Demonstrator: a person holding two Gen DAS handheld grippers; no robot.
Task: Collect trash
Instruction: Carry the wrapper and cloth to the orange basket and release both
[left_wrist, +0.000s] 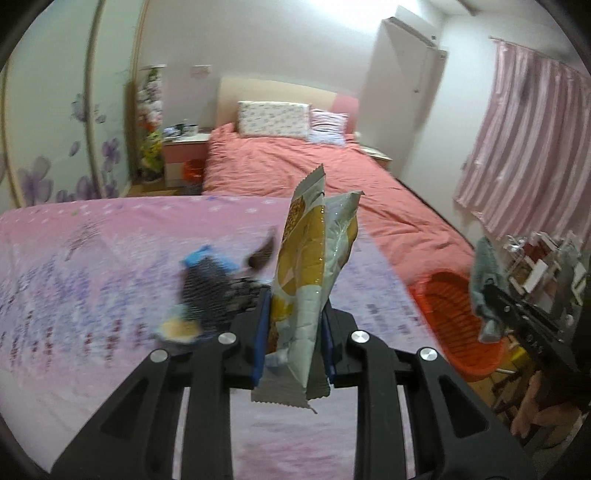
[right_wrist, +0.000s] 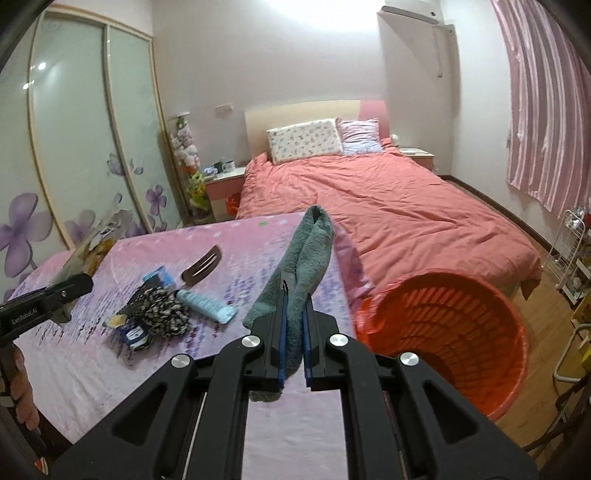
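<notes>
Both hand-held grippers are carrying loads: the left hand-held gripper is clamping narrowly on upright snack wrappers, and the right hand-held gripper is pinching a folded teal cloth with its jaws nearly closed. Just right of and below the right one, the orange basket is gaping beside the bed. Slick wrappers could be slipping loose from that light pinch, I judge, or missing the rim. Left of it, on the pink tabletop, a blue tube, a speckled sock and a brown clip are waiting.
</notes>
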